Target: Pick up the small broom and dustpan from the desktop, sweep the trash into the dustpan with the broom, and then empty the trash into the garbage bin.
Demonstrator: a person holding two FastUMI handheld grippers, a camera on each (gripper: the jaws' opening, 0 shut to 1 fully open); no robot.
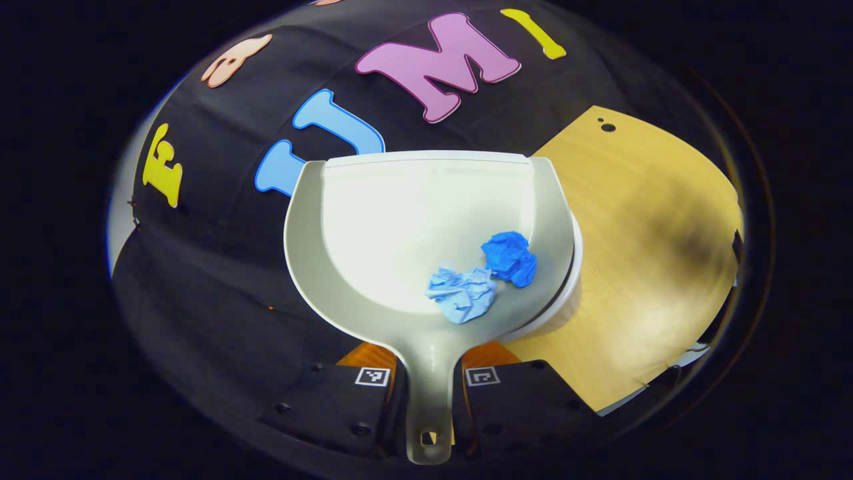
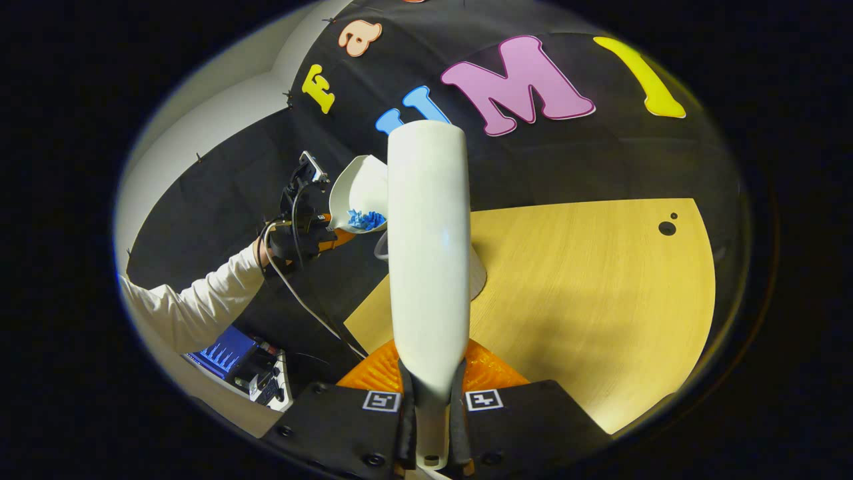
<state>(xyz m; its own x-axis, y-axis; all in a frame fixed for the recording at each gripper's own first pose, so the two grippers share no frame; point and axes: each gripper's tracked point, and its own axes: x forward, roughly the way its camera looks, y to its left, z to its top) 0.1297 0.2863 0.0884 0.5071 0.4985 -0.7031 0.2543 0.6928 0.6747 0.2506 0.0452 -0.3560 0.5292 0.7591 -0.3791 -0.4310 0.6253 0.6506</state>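
Note:
My left gripper (image 1: pixel 428 383) is shut on the handle of a pale grey dustpan (image 1: pixel 400 220), held in the air past the table's edge. Two crumpled paper balls lie in the pan, a light blue one (image 1: pixel 462 294) and a darker blue one (image 1: pixel 510 257). Under the pan's right side peeks the rim of a white garbage bin (image 1: pixel 574 260). My right gripper (image 2: pixel 432 393) is shut on the handle of a white broom (image 2: pixel 430 253) that stands upright over the table. Farther off in the right gripper view, the left gripper (image 2: pixel 313 227) tilts the dustpan (image 2: pixel 356 190), blue paper (image 2: pixel 365 219) inside it.
A light wooden table (image 2: pixel 586 287) spreads to the right, with two dark spots (image 2: pixel 666 228) near its far corner. The bin (image 2: pixel 477 275) stands behind the broom at the table's left corner. A white sleeve (image 2: pixel 193 307) reaches to the left gripper; electronic gear (image 2: pixel 240 363) sits below it.

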